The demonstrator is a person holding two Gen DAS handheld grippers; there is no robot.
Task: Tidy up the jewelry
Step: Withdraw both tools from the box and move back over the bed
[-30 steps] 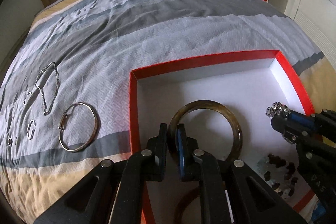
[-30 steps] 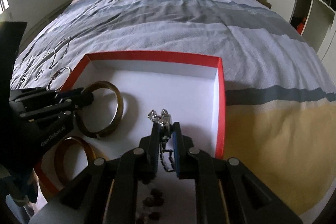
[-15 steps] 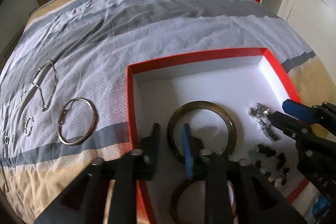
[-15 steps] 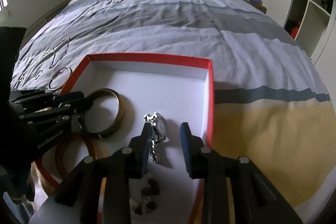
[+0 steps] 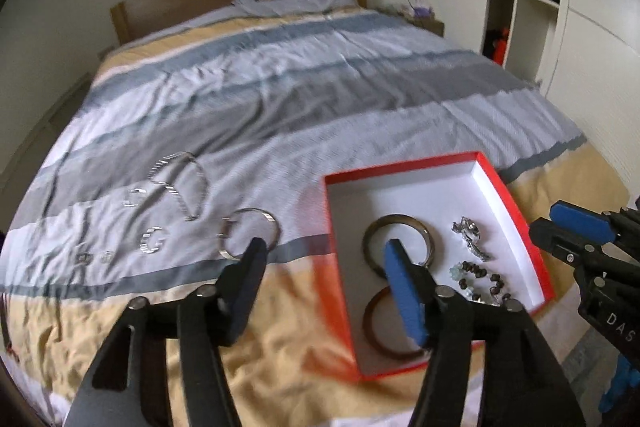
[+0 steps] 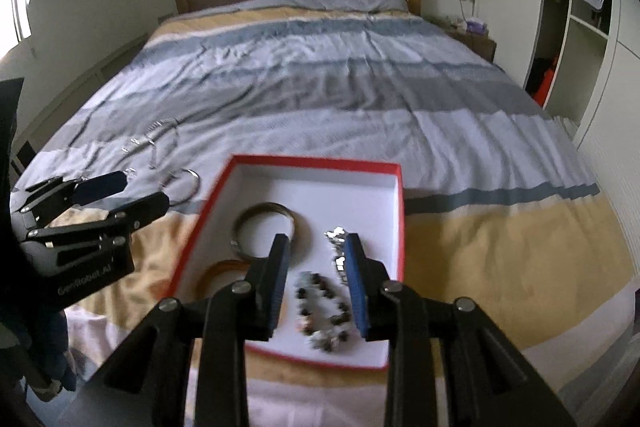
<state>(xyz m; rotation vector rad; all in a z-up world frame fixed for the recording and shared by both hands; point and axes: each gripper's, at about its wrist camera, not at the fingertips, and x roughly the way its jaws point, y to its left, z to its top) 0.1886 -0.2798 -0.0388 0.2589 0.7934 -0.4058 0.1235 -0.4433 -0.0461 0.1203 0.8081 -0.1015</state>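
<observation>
Both grippers have let go and pulled up and back from the box since a second ago, when the left one was pinching the dark bangle and the right one was pinching the watch. Now the left gripper (image 5: 324, 263) is hanging with its fingers wide apart and nothing between them, one finger over the bedspread and the blue-padded one over the box. From its own camera the right gripper (image 6: 316, 279) is also showing its fingers spread and empty, hovering above the near end of the box.

Moving outward, the dark bangle (image 5: 398, 241) is lying flat on the white floor of the red box (image 5: 516, 203), with the brown bangle (image 5: 386, 327) just nearer the camera. Beside them the watch (image 5: 470, 237) is resting near the right wall, and the beaded bracelet (image 6: 322, 311) is sitting in the near right corner. So four pieces appear to be stowed, and both releases look clean, with nothing draped over the rim.

Further out on the striped bedspread (image 5: 280, 99), pieces are waiting to the left of the box: the silver bangle (image 5: 250, 233) closest, then a chain necklace (image 5: 180, 183) and a few small silver items (image 5: 152, 239) beyond it, too small to identify. Judging by this layout, the job is roughly half done, and the silver bangle seems the likely next pick for the left gripper, since it is lying just ahead of that gripper's outer finger
</observation>
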